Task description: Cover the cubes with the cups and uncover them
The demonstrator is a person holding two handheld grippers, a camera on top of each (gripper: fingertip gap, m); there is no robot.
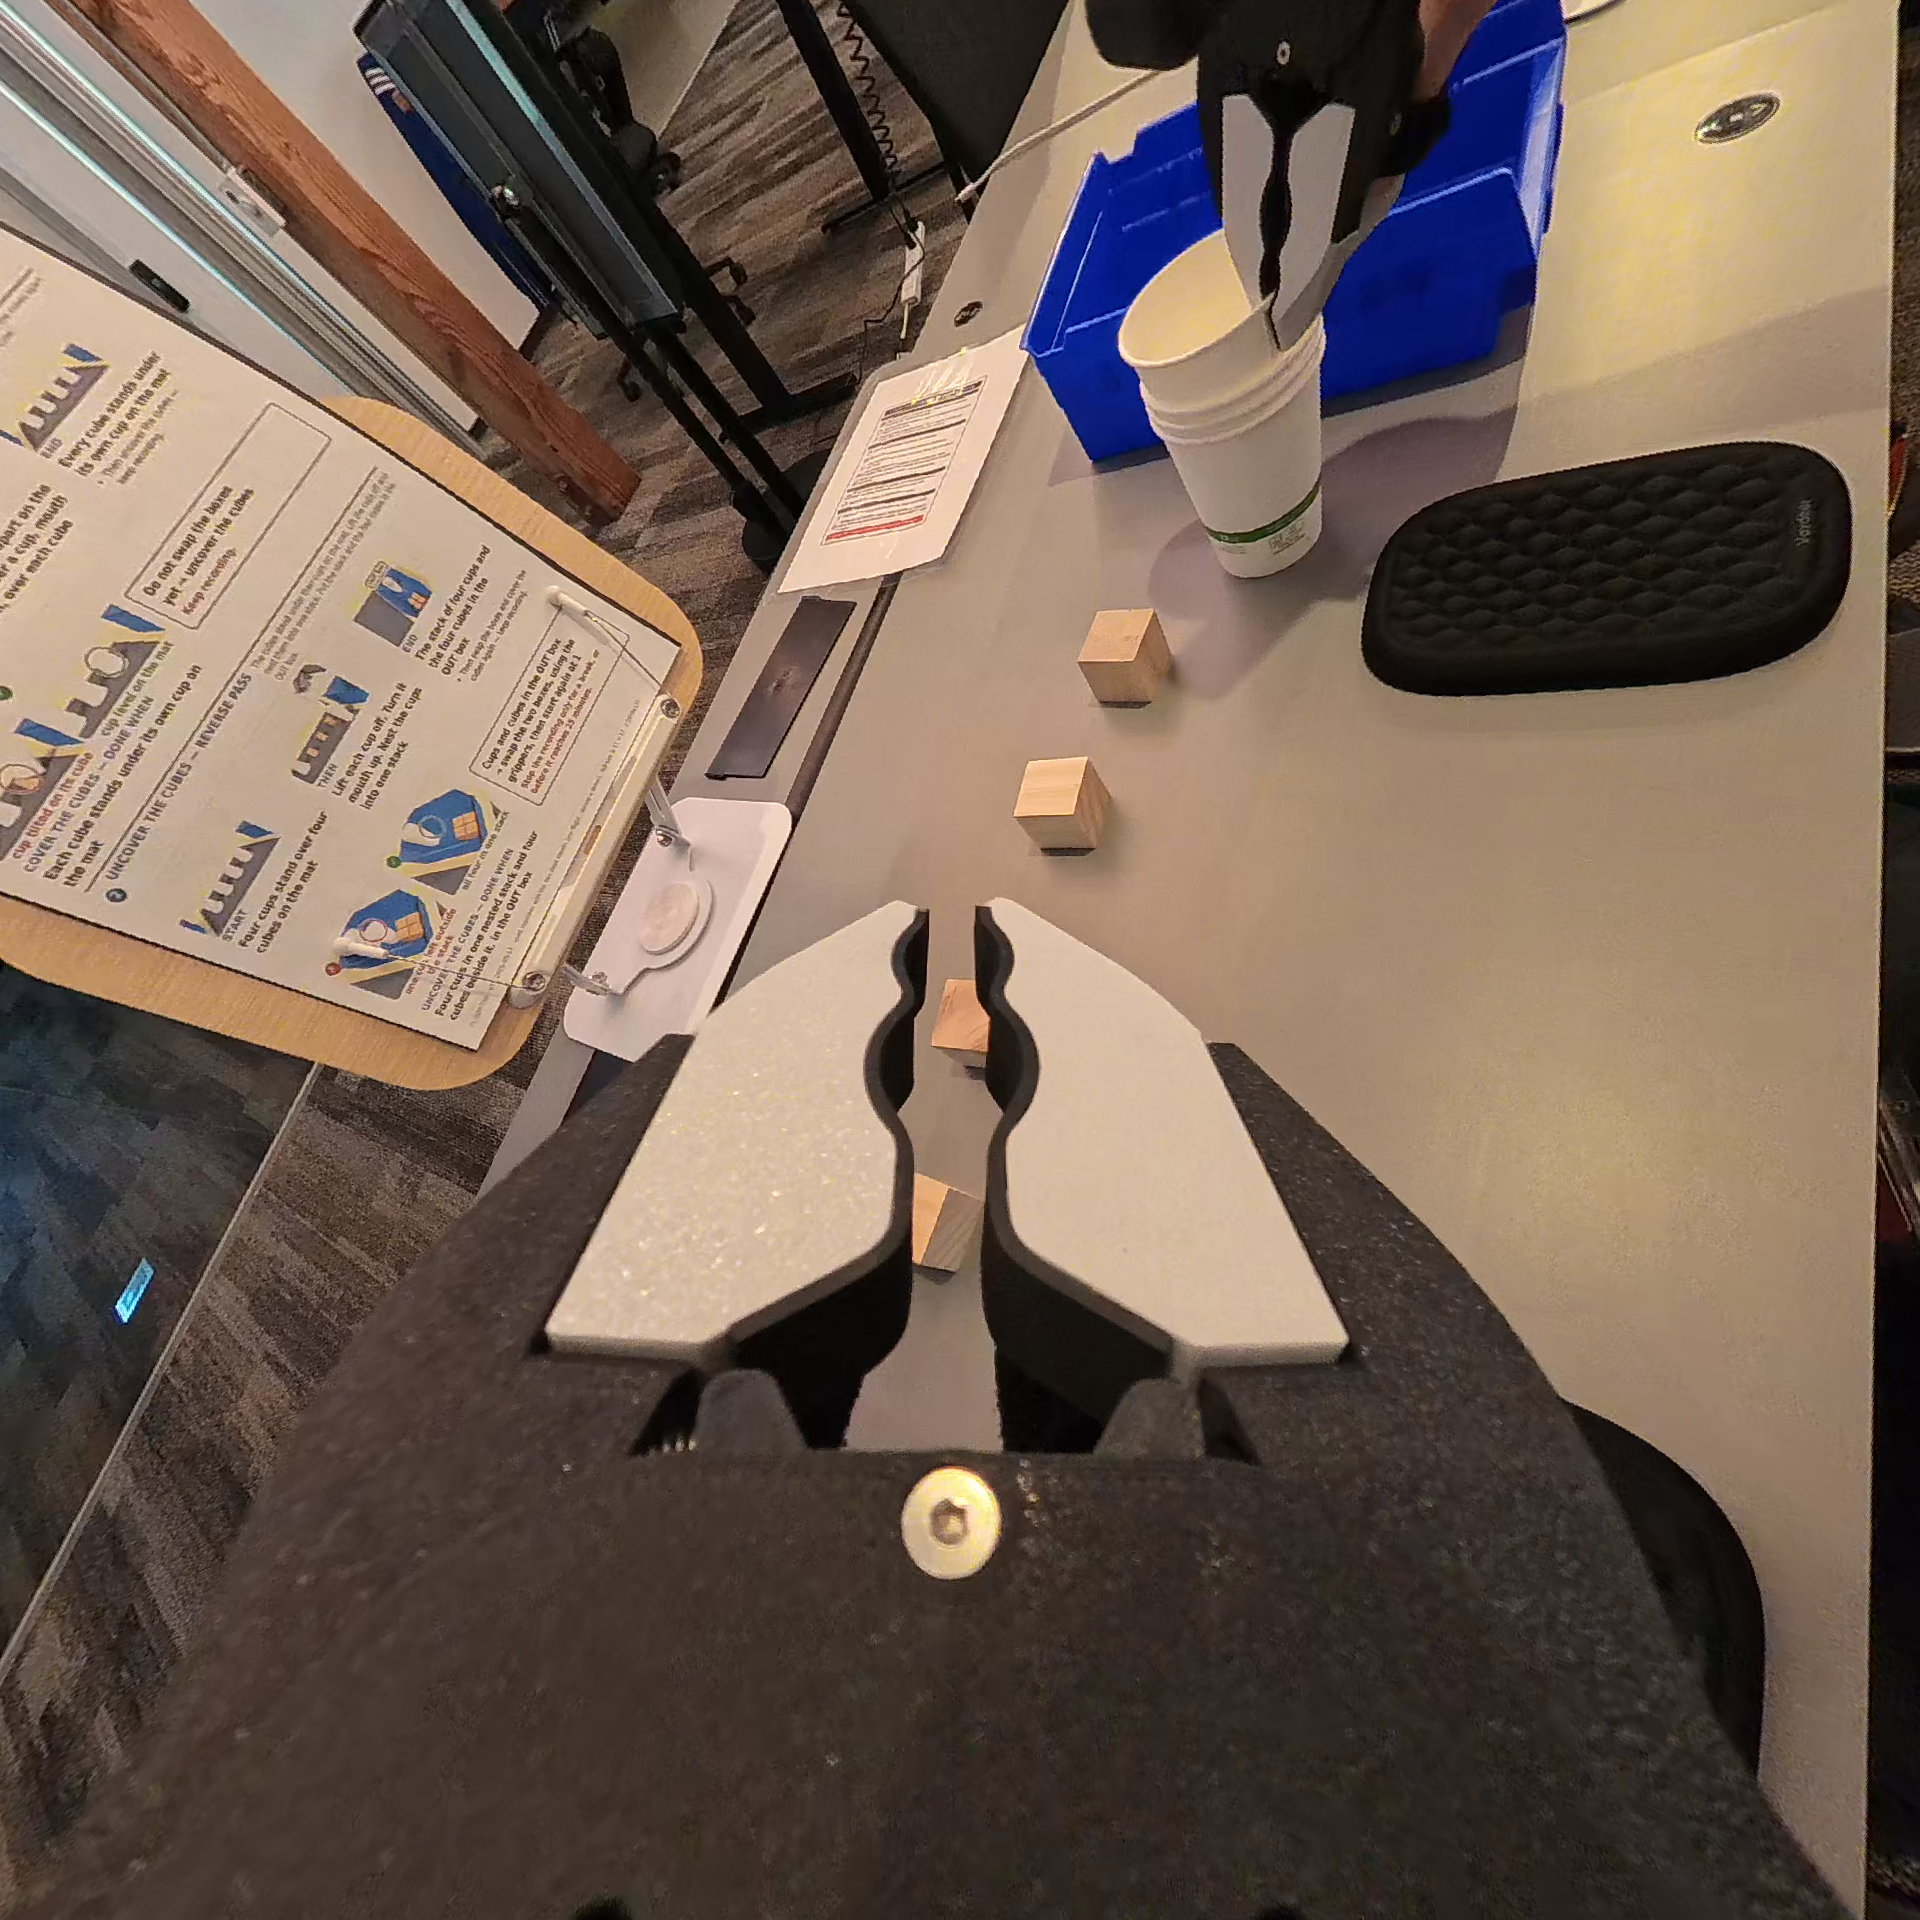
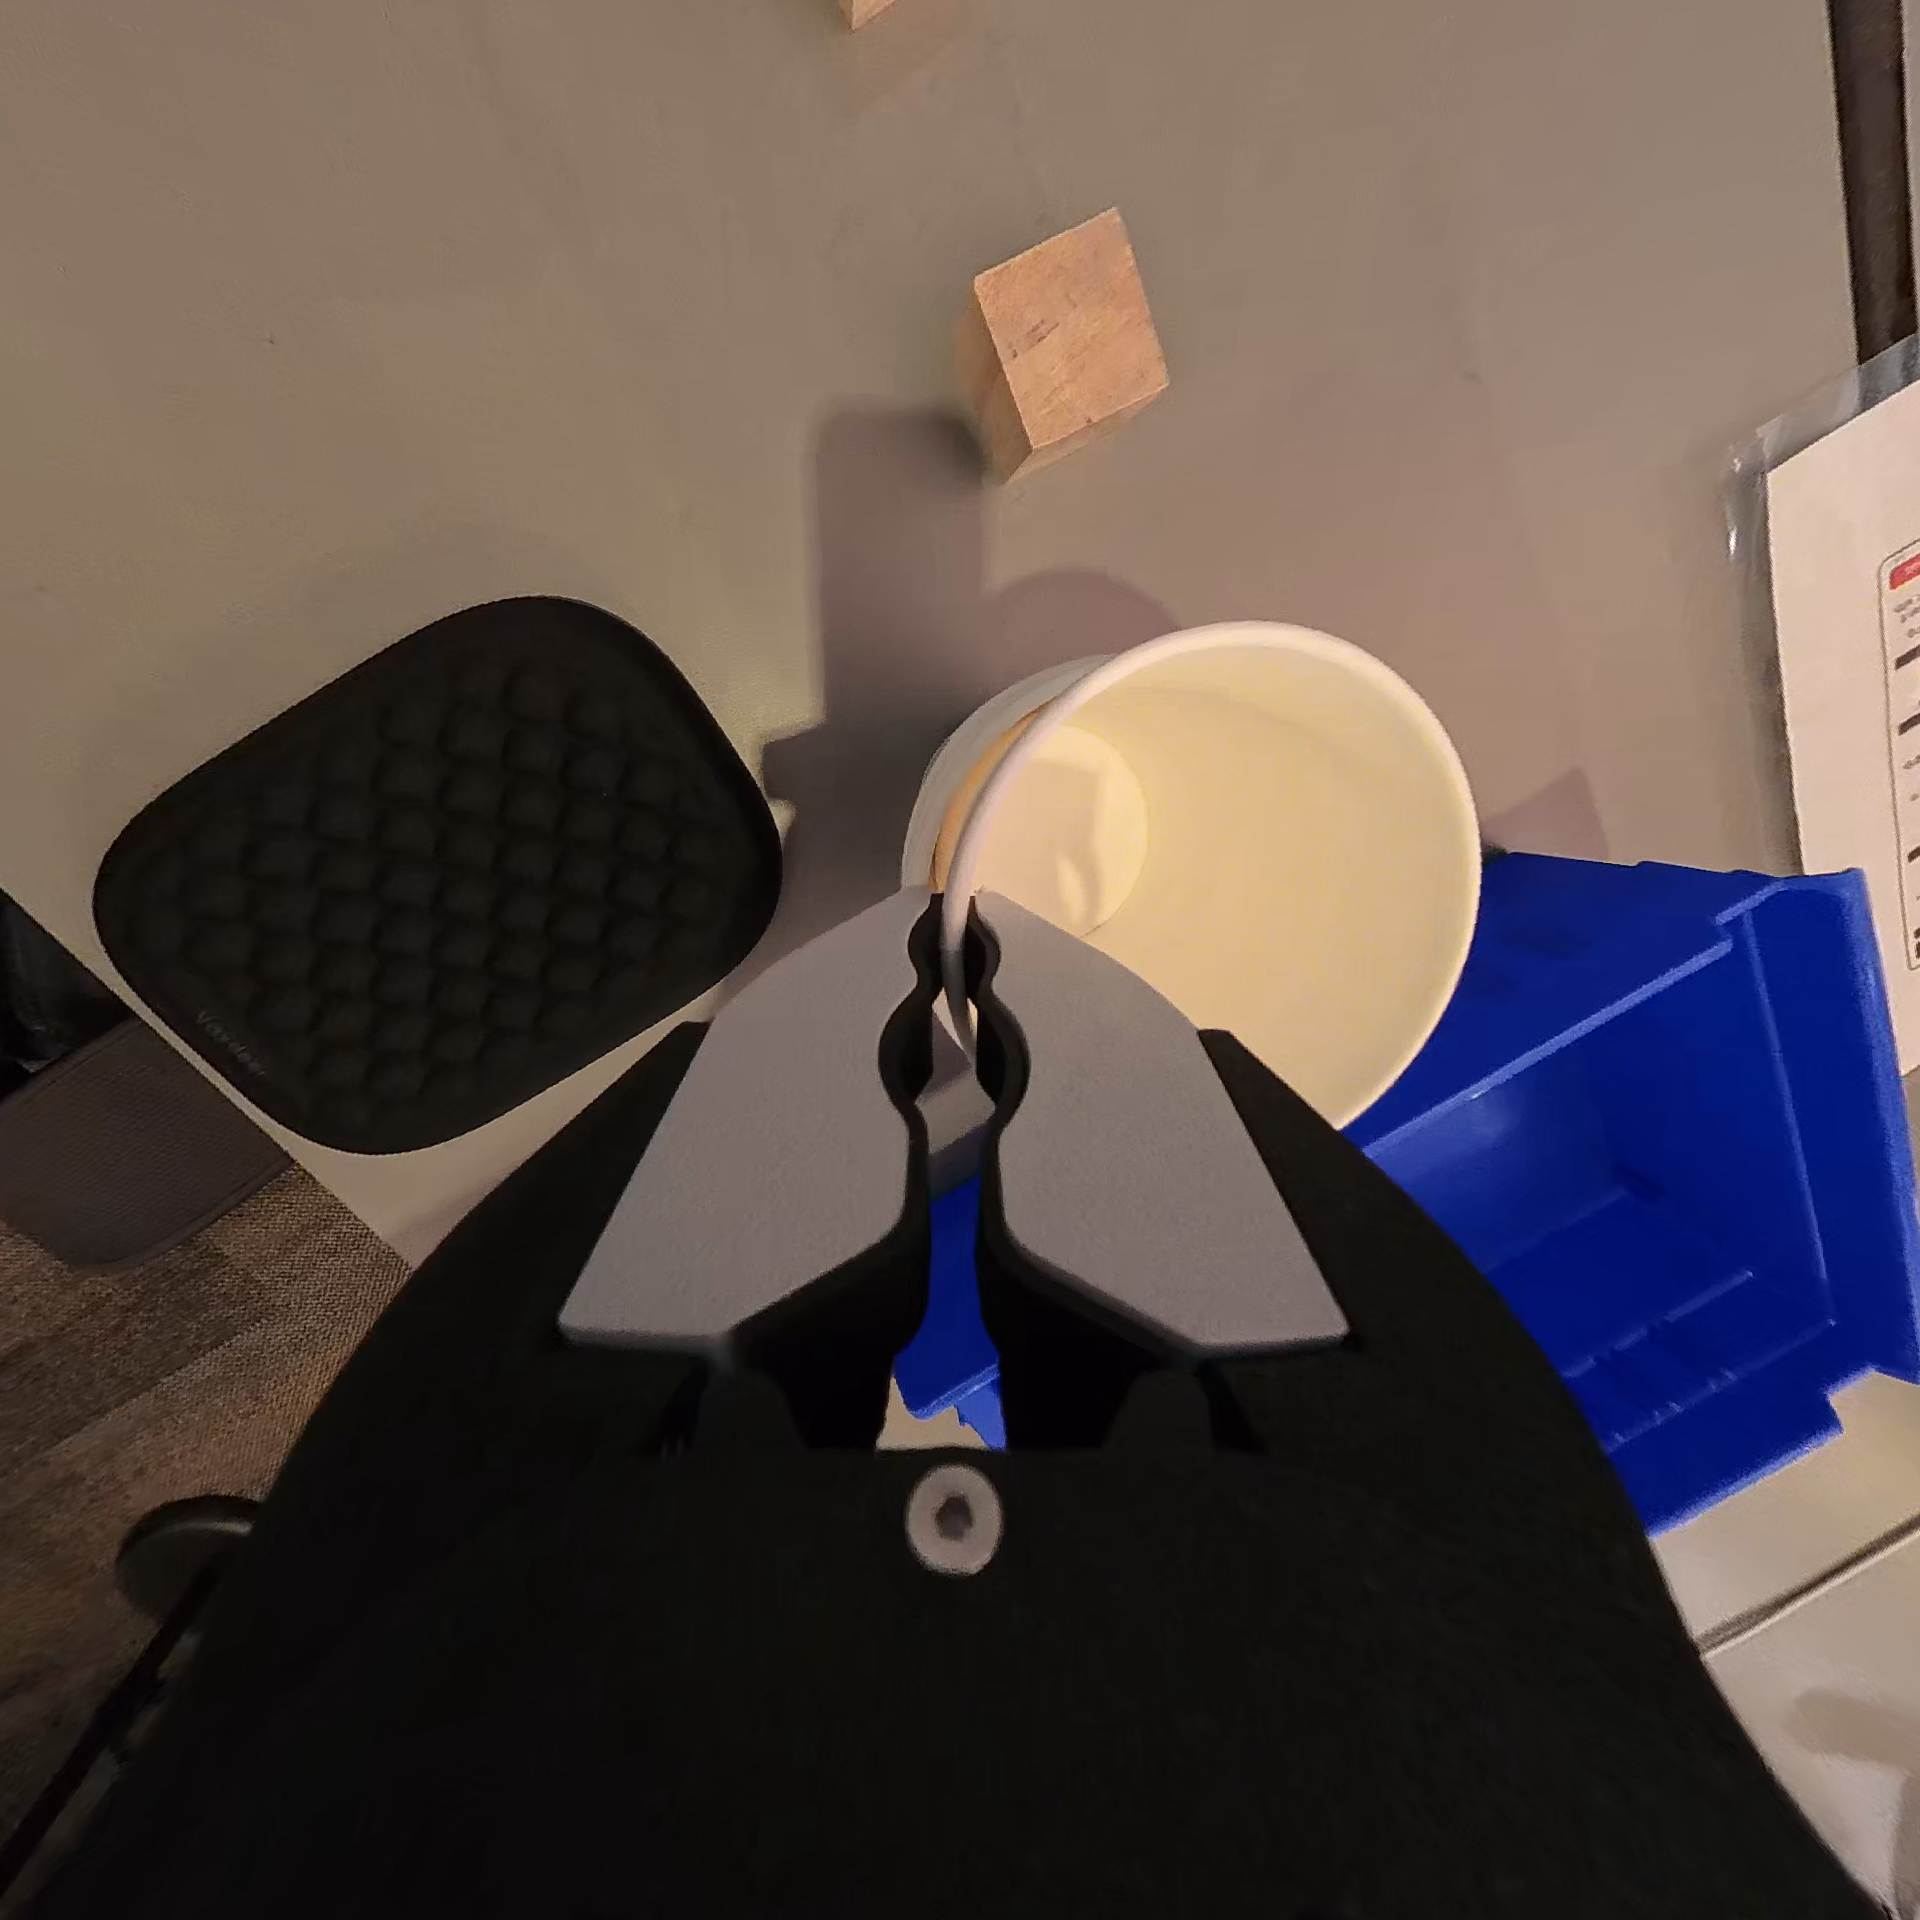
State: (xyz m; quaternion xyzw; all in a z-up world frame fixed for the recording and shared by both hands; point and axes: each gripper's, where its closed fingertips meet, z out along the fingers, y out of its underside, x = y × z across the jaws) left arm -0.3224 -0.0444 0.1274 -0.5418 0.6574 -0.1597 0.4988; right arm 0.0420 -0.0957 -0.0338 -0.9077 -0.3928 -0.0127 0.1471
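A stack of nested white paper cups stands mouth up on the grey table, in front of the blue bin. My right gripper comes down from above and is shut on the rim of the top cup, which sits tilted and partly raised out of the stack. Several wooden cubes lie in a row on the table: the farthest next to the stack, another nearer, and two seen through my left gripper's narrow gap. My left gripper is shut and empty, above the near cubes.
A blue bin stands behind the cups. A black padded mat lies right of the stack. A printed sheet lies at the table's left edge. A board with an instruction sheet stands off the table to the left.
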